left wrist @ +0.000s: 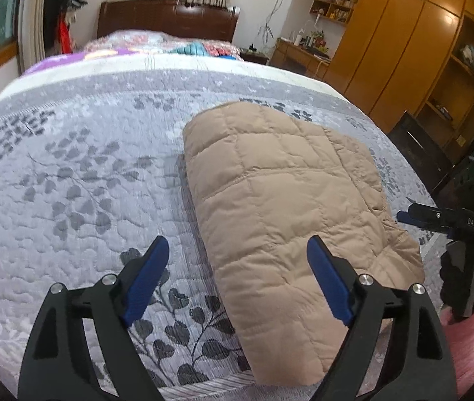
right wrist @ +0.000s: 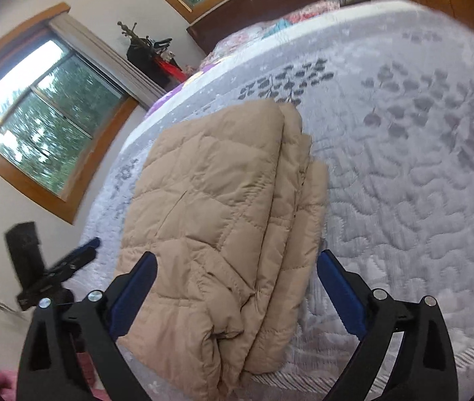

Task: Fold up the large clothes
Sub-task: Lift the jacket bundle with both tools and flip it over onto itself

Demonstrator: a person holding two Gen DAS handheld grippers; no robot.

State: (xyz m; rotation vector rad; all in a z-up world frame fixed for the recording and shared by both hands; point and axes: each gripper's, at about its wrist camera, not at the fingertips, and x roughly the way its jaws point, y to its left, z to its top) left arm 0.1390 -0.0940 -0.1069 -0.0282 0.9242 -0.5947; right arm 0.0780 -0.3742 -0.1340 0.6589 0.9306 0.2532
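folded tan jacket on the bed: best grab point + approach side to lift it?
Probably the stacked open edges of the tan quilted jacket, at the end nearest the bed's foot. Bring the right claw in from there: layers lie stacked, thin enough for its open jaws.

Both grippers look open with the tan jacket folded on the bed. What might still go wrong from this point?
1. The folded jacket is puffy and its stacked layers show loose along one side, so it may spring open unheld.
2. It lies close to the bedspread edge nearest the person and could slide off if nudged.
3. The right gripper has its open fingers straddling the bundle's end; pulling back might snag a layer.
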